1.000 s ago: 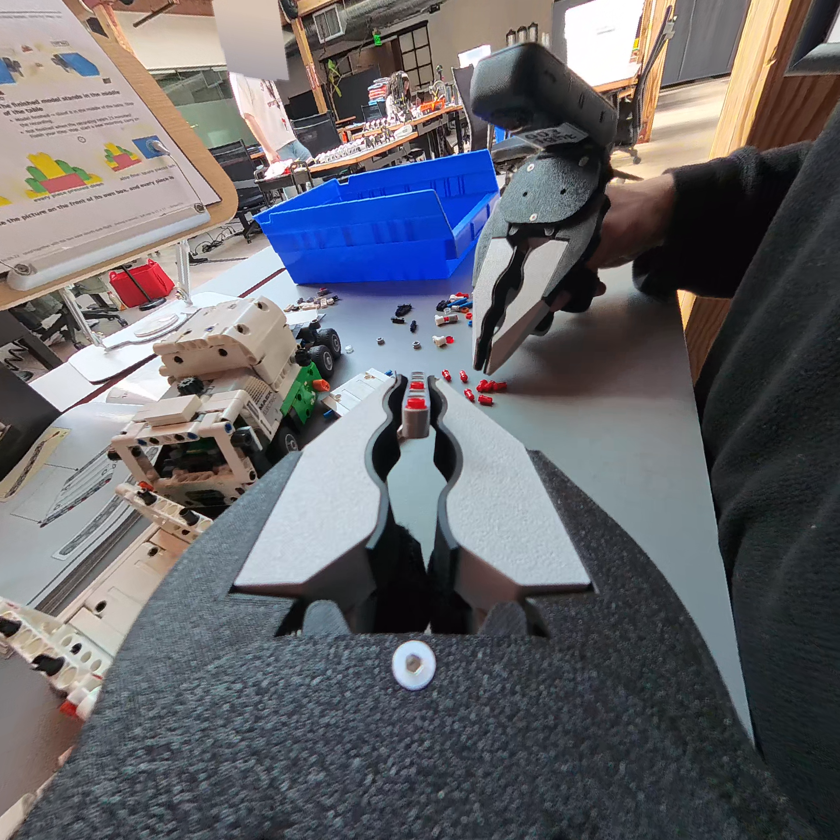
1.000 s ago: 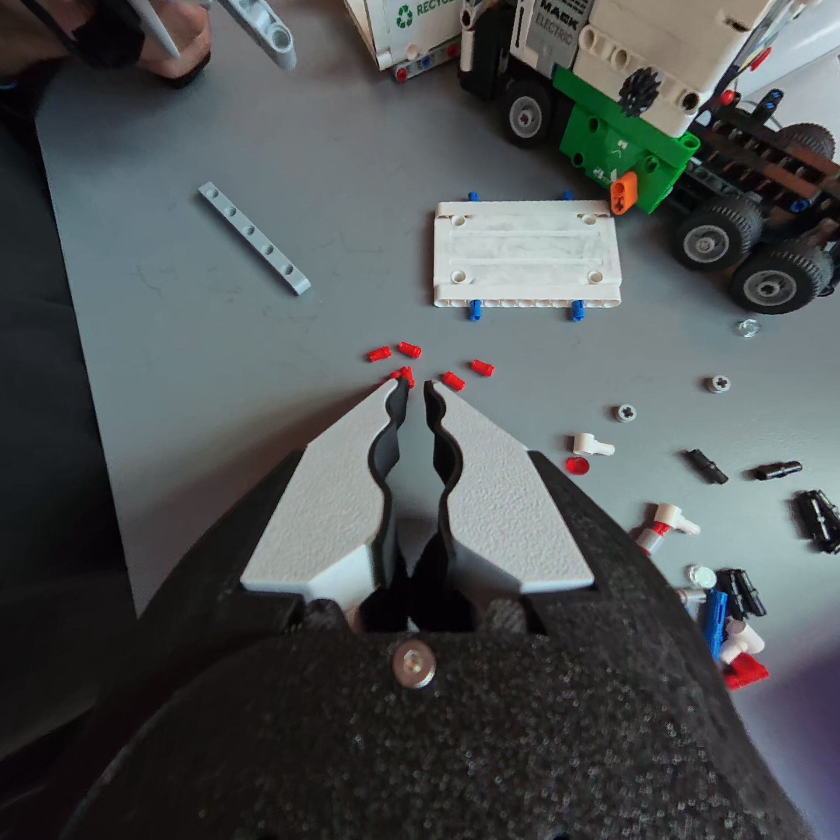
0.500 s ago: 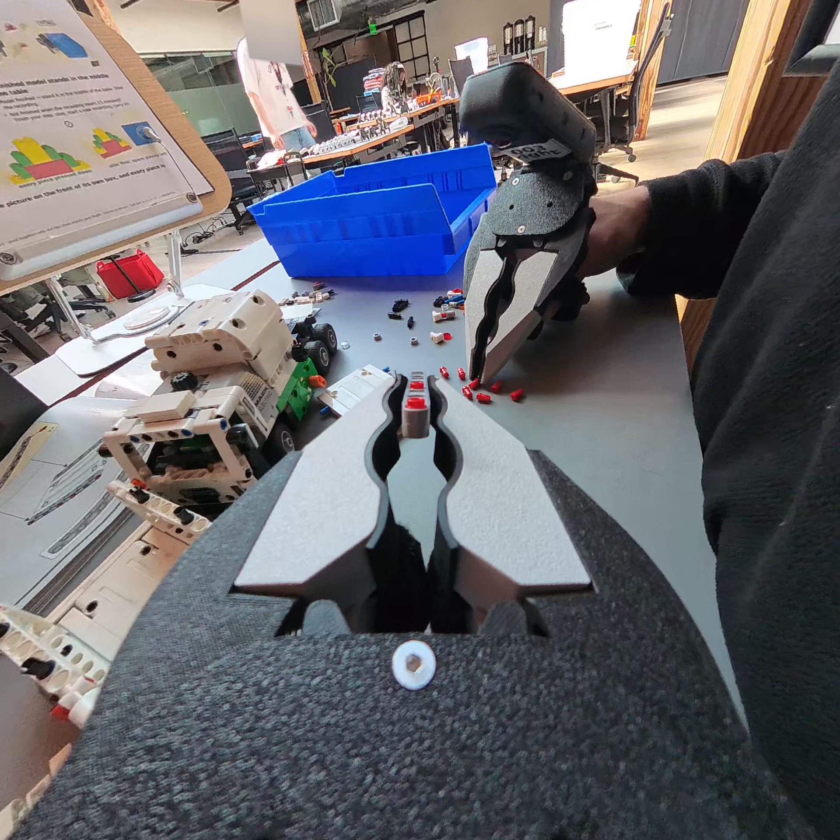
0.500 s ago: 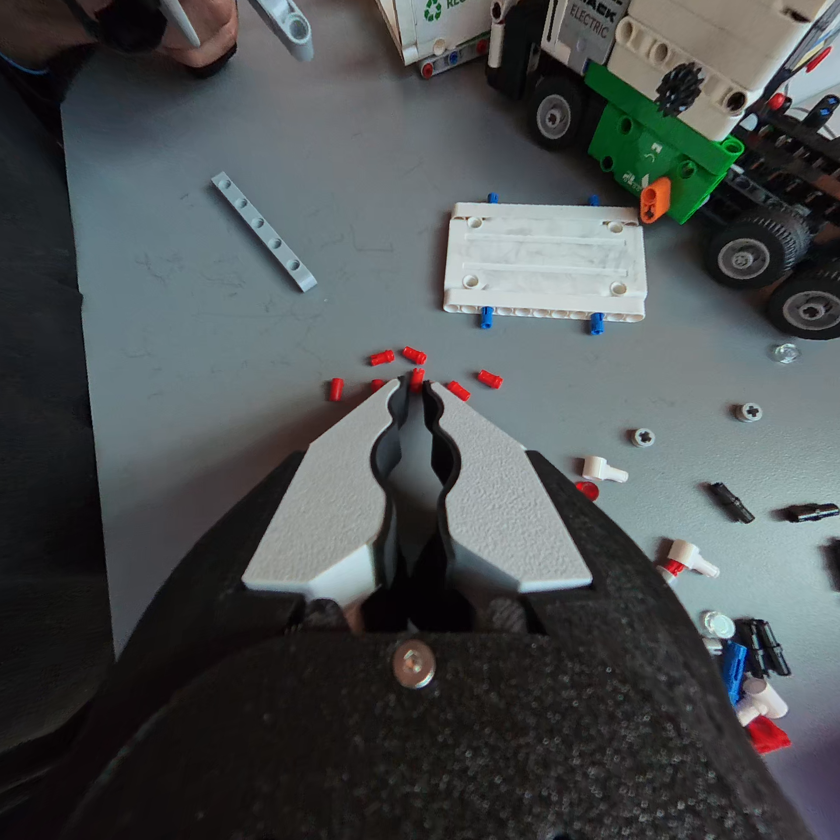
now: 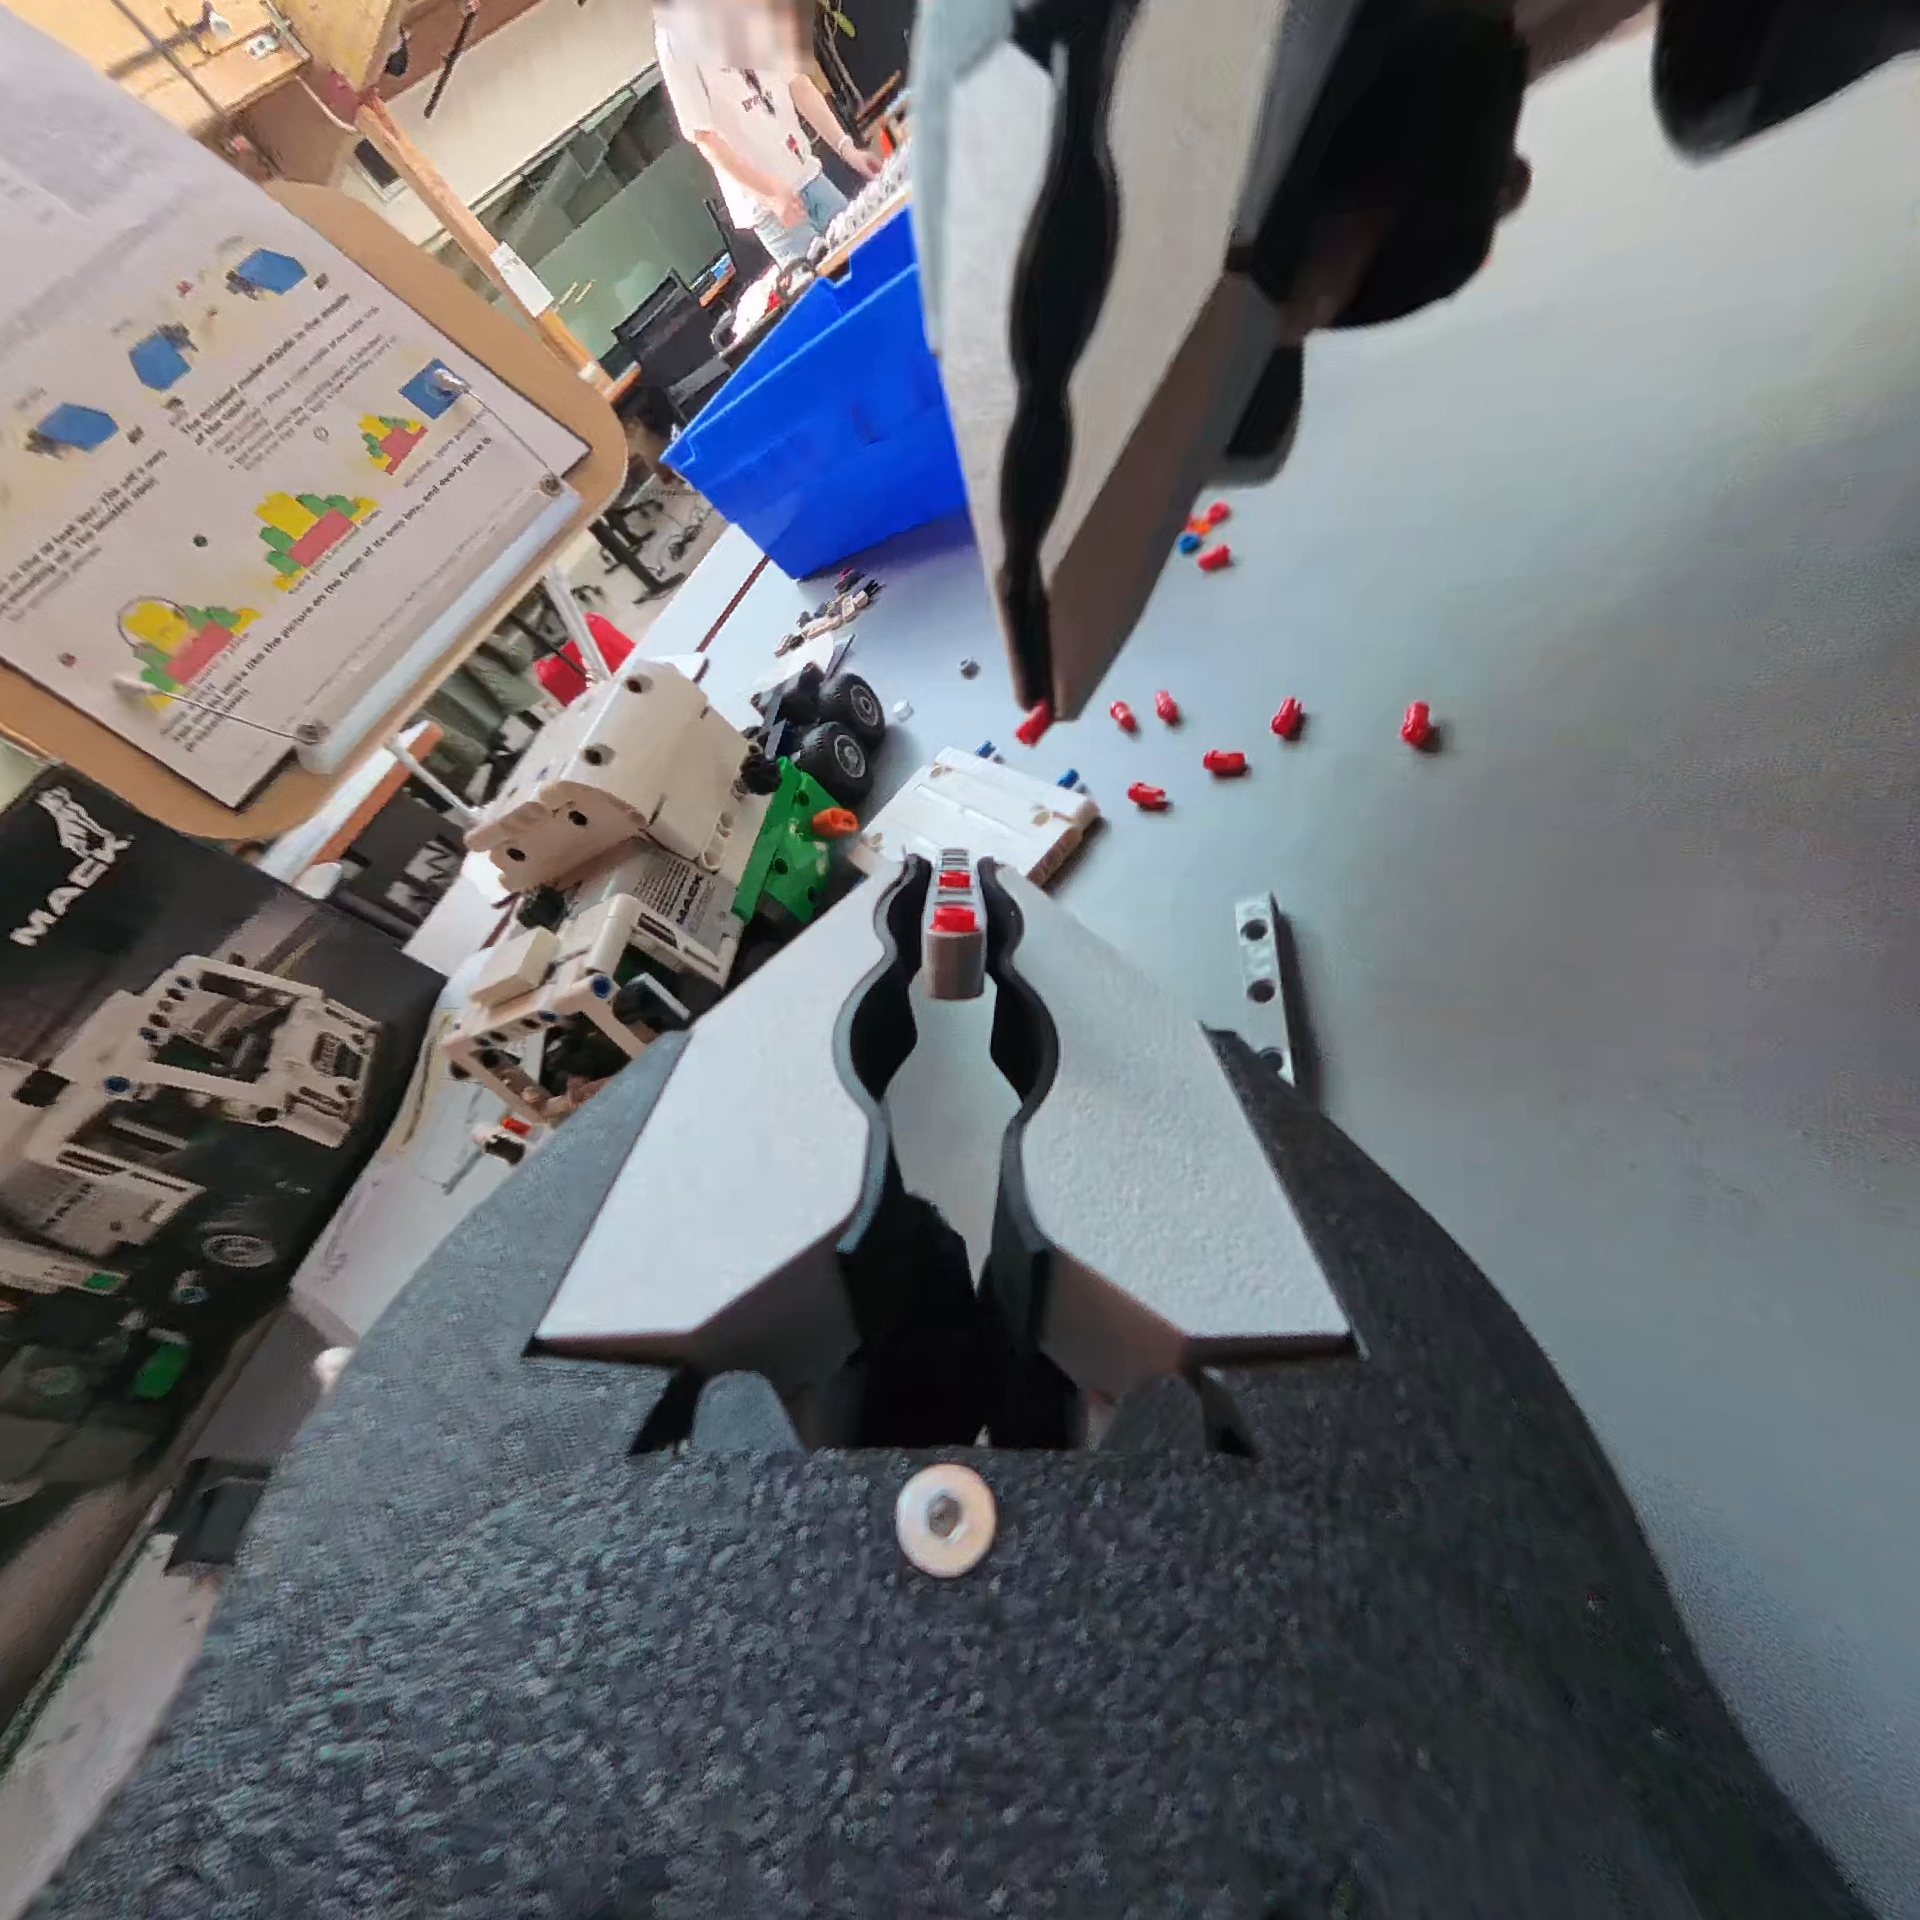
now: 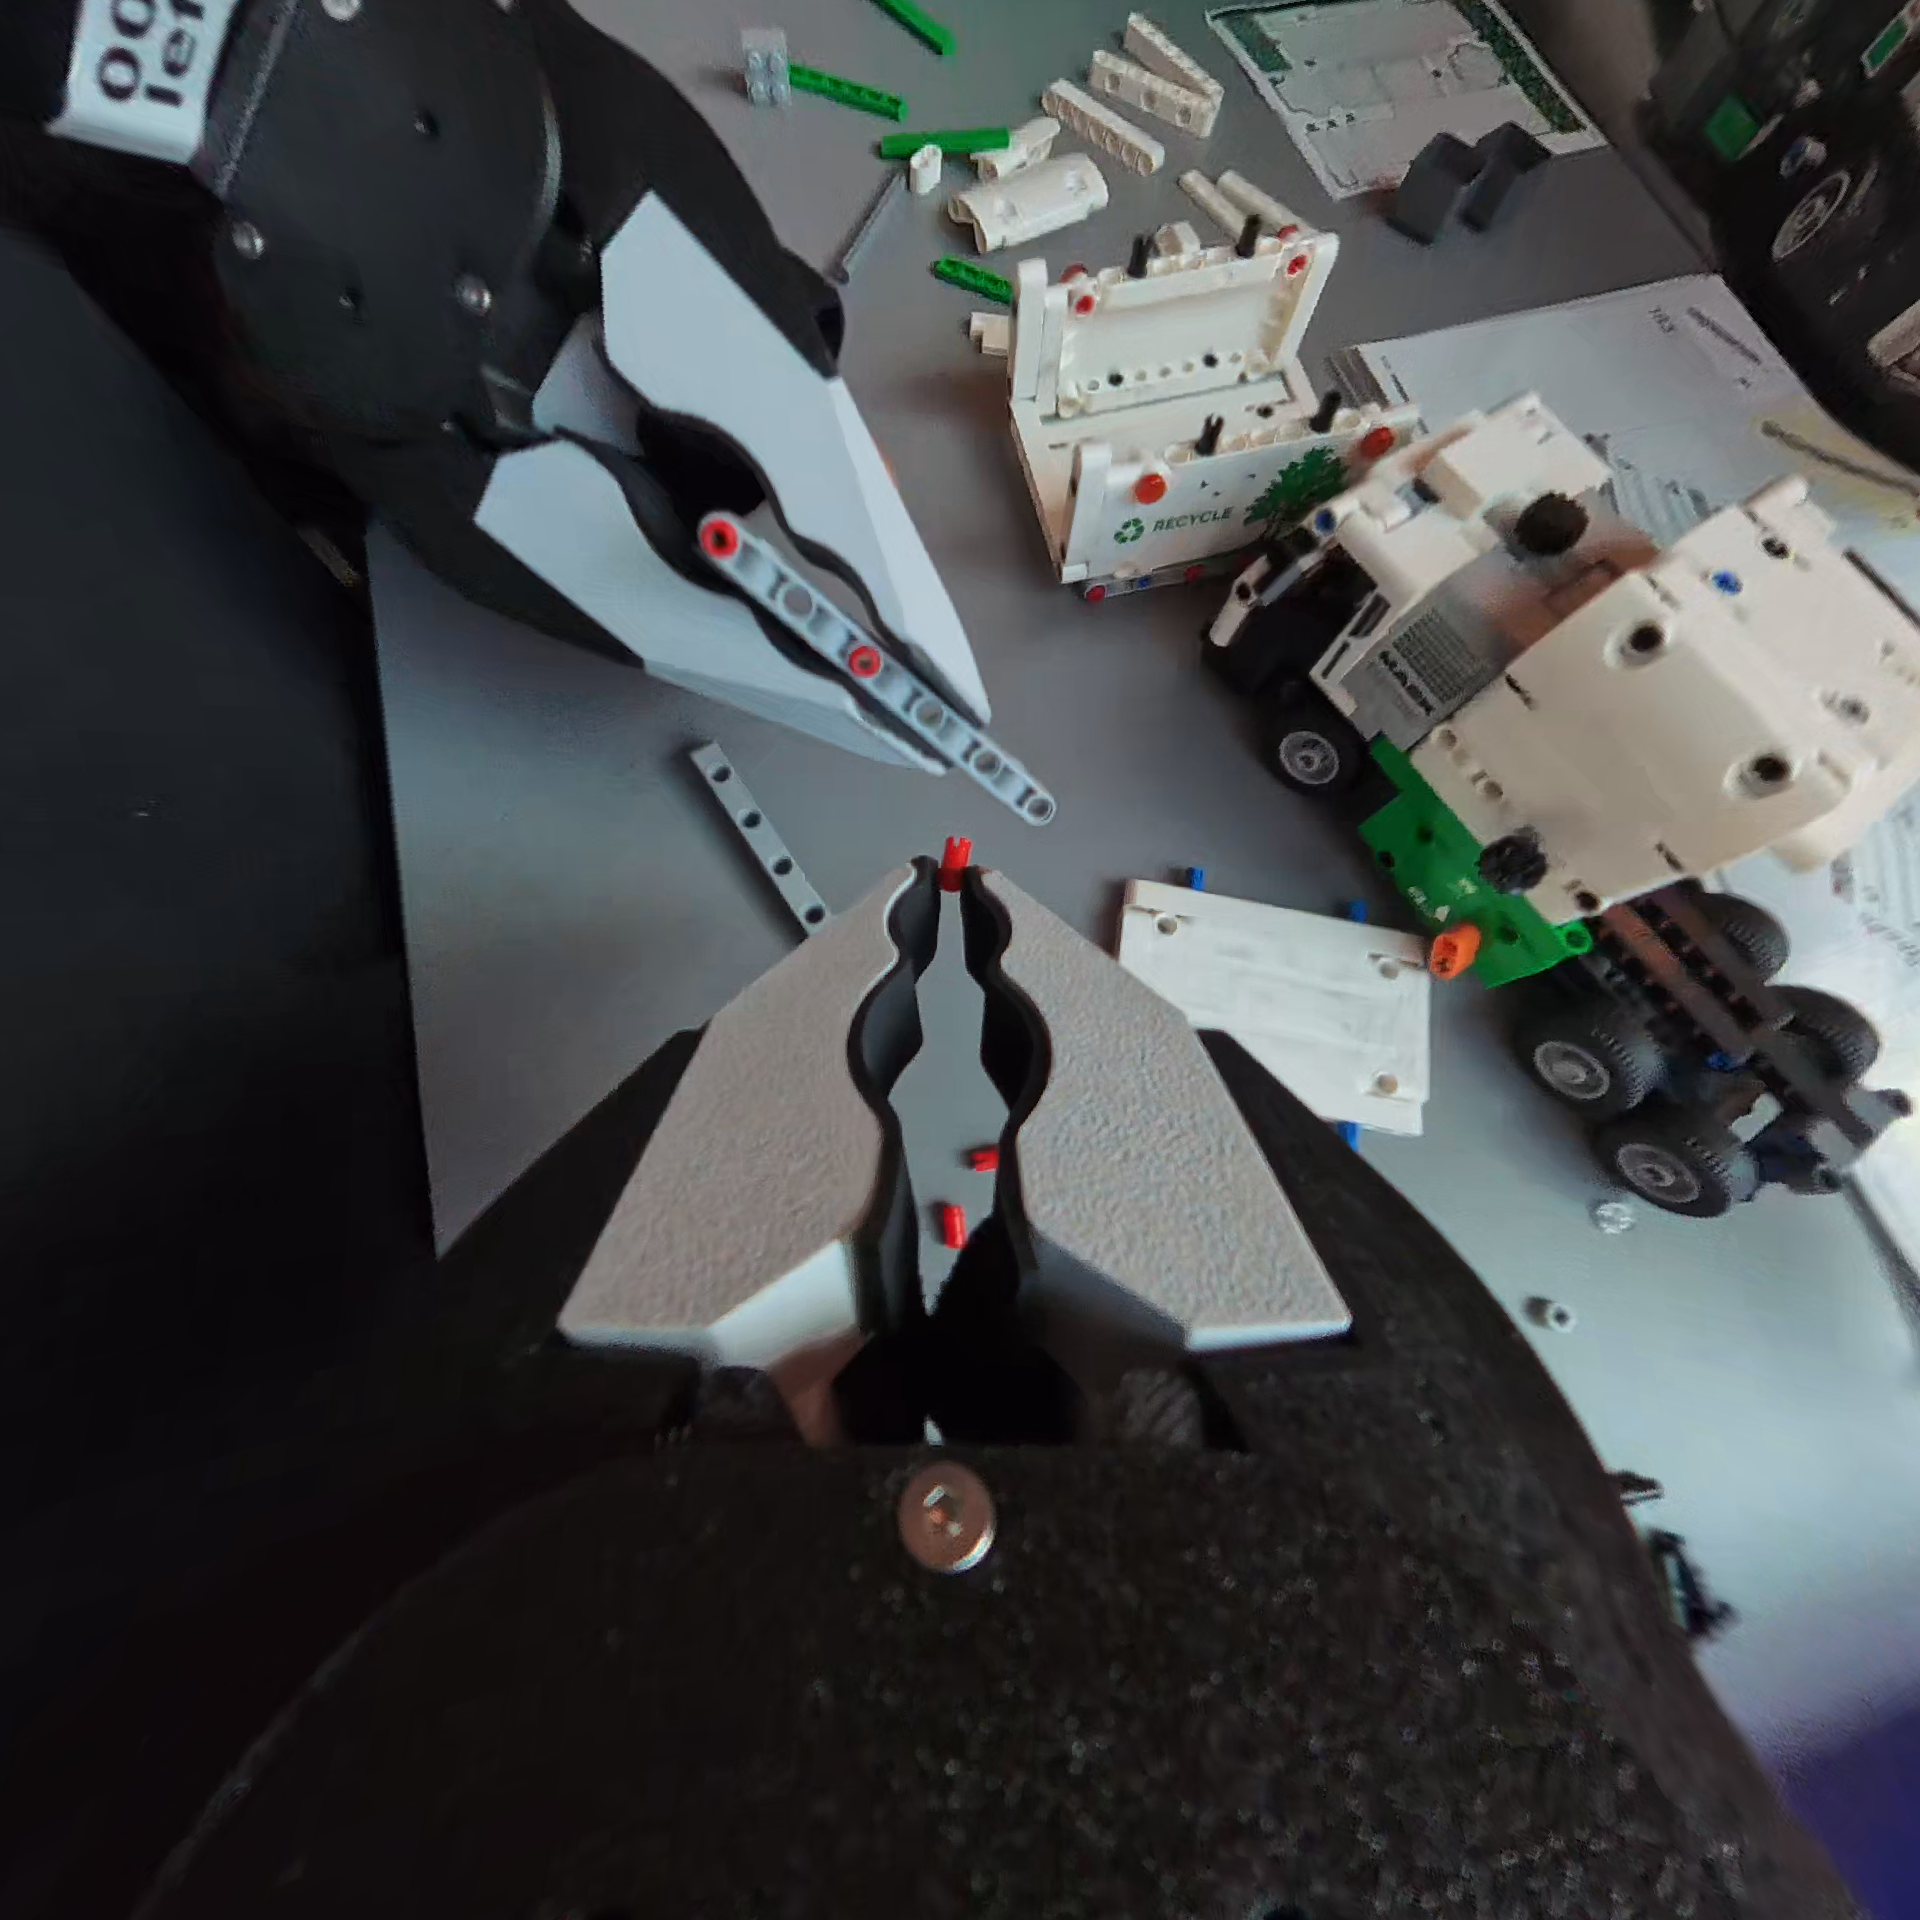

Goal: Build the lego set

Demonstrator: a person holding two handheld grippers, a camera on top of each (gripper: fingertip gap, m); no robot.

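My left gripper (image 5: 954,883) is shut on a grey holed beam (image 5: 951,951) with two red pins in it. In the right wrist view the left gripper (image 6: 961,743) comes in from the upper left, and the beam (image 6: 883,681) sticks out past its tips. My right gripper (image 6: 951,878) is shut on a small red pin (image 6: 954,857), held above the table just short of the beam's free end. In the left wrist view the right gripper (image 5: 1039,707) hangs from above with the pin (image 5: 1032,724) at its tips.
A white and green truck model (image 6: 1558,665) stands to the right, with a white box-shaped body (image 6: 1164,436) behind it. A white panel (image 6: 1278,987), a second grey beam (image 6: 753,831) and loose red pins (image 5: 1226,764) lie on the grey table. A blue bin (image 5: 831,436) stands at the back.
My right gripper has closed on a red pin, lifted it off the table and swung toward the left gripper. The left gripper has tilted and come closer with its beam.
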